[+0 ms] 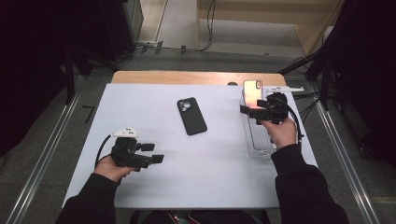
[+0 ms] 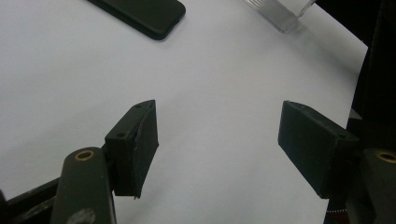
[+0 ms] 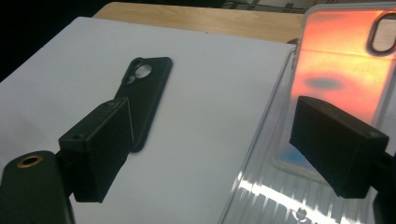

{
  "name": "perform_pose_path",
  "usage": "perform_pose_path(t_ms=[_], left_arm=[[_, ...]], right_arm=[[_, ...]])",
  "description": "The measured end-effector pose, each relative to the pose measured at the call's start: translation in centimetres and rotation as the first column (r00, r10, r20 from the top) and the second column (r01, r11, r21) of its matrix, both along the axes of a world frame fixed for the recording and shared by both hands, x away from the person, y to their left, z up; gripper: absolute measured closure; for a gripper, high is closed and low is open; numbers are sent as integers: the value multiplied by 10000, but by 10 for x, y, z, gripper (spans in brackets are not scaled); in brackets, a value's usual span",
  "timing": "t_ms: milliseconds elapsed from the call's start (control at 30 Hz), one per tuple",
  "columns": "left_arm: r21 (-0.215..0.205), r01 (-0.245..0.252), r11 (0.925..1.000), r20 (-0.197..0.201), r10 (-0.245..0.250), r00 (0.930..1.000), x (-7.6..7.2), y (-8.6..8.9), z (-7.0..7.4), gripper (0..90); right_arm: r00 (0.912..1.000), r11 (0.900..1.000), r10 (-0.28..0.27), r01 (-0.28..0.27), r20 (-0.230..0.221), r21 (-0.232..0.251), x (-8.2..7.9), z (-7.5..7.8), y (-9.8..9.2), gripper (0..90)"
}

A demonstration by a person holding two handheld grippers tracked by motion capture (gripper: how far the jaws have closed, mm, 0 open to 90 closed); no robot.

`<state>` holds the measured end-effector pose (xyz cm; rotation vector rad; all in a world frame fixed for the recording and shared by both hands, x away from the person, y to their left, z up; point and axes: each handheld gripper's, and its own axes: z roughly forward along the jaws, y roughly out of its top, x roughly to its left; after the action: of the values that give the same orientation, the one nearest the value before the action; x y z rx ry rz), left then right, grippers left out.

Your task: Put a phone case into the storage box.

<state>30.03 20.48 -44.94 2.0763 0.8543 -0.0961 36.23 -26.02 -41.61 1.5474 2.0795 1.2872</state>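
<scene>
No legible text: orange case (image 1: pixel 252 91), black phone (image 1: pixel 191 115).

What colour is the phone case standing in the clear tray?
The glossy phone case glows orange-pink, turning bluish at its lower end; the right gripper view shows it best.

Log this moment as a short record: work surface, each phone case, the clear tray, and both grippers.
surface: white table top with a wooden strip along the far edge
black phone case: lies flat near the table's middle, camera cutout at the far end, untouched
orange phone case: at the far end of the clear tray, tilted up
clear tray: along the table's right side
right gripper: over the tray, jaws open, right beside the orange phone case, no grip visible
left gripper: near the table's front left, jaws open, empty
</scene>
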Motion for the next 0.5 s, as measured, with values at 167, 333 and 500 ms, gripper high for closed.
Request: perform_pose_path(t_ms=[167,333,500], left_arm=[[55,-9,10000,-9,9,10000,2,0,1,293],[37,-42,10000,-34,42,10000,4,1,1,293],[-4,-65,10000,-59,65,10000,4,2,2,293]], right_arm=[[9984,9983,561,-561,18,125,-11,0,4,116],[9930,9927,1174,-1176,101,257,-22,-4,10,116],[9860,9852,1659,-1664,154,412,-32,-4,15,116]])
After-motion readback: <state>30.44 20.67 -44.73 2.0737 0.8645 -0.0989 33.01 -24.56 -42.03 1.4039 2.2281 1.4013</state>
